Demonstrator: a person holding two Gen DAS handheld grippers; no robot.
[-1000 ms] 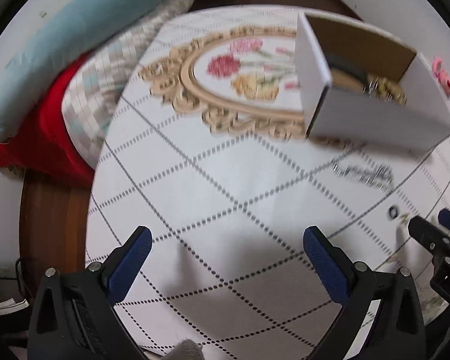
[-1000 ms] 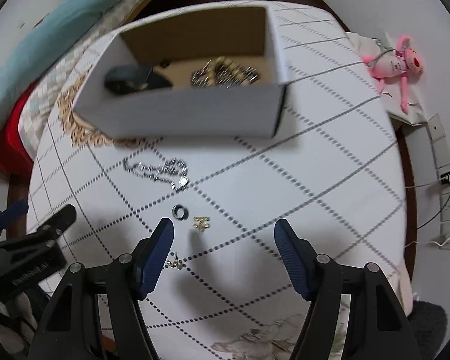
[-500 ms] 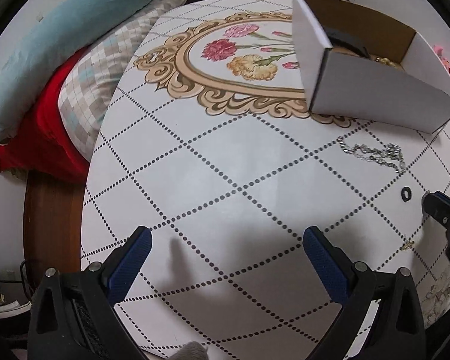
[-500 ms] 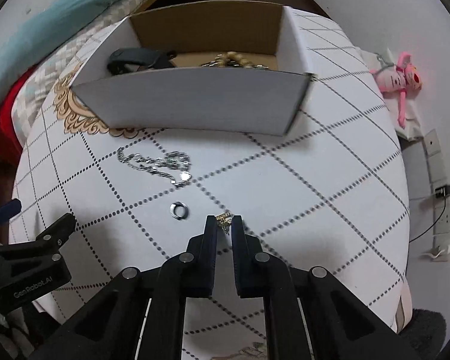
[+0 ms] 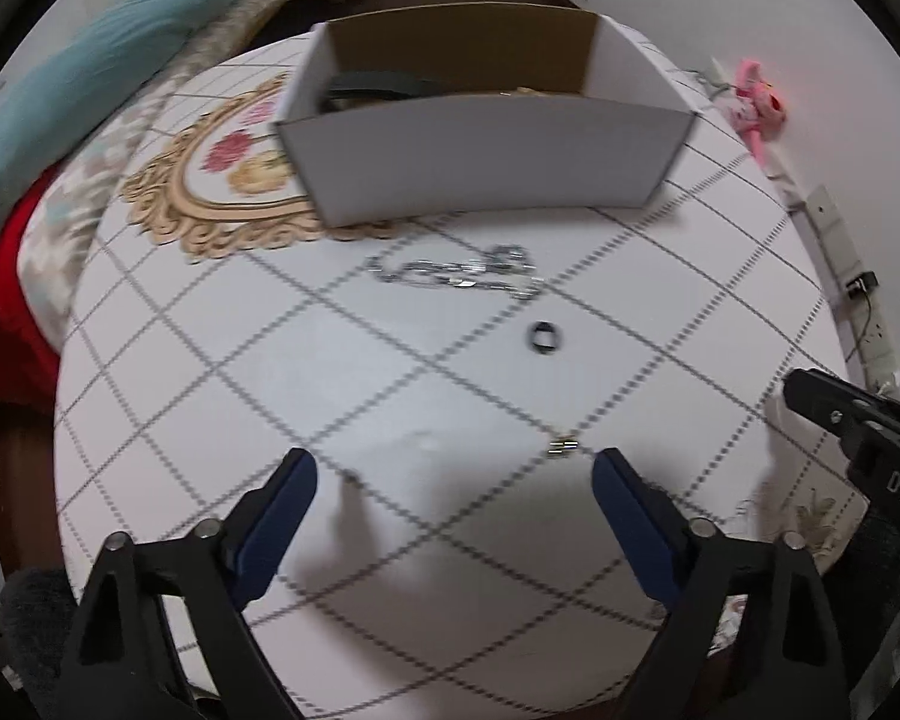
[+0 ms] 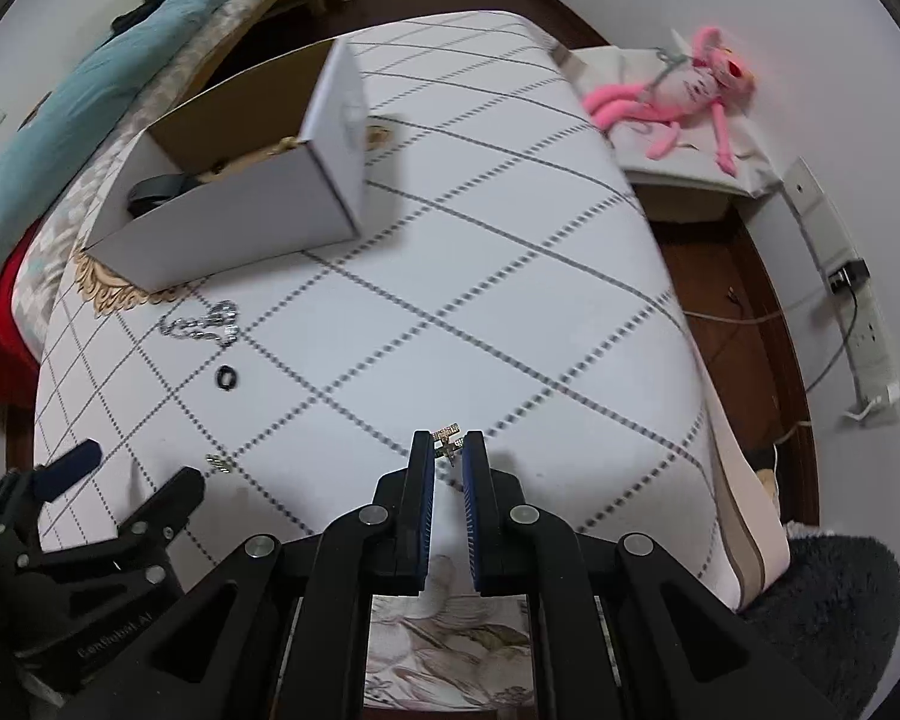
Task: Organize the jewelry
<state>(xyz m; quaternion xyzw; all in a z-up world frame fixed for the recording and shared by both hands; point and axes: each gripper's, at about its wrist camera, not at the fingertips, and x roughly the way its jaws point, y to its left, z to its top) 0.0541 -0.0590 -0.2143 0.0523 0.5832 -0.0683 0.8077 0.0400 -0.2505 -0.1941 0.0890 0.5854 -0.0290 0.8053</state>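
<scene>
My right gripper (image 6: pixel 448 449) is shut on a small gold earring (image 6: pixel 447 443) and holds it above the table near the front edge. My left gripper (image 5: pixel 450 474) is open and empty, low over the table; it also shows in the right wrist view (image 6: pixel 144 468). A second small gold earring (image 5: pixel 563 447) lies just inside its right finger. A dark ring (image 5: pixel 545 336) and a silver chain (image 5: pixel 462 269) lie farther on, in front of the white cardboard box (image 5: pixel 486 156), which holds a dark band and gold pieces.
The table (image 6: pixel 480 276) has a white cloth with a dotted diamond grid and a floral medallion (image 5: pixel 222 180). A pink plush toy (image 6: pixel 684 96) lies on a stand to the right. A bed with a teal pillow (image 5: pixel 60 108) is on the left.
My right gripper has lifted the gold earring off the table and swung right. My left gripper has swung toward the chain, ring and second earring.
</scene>
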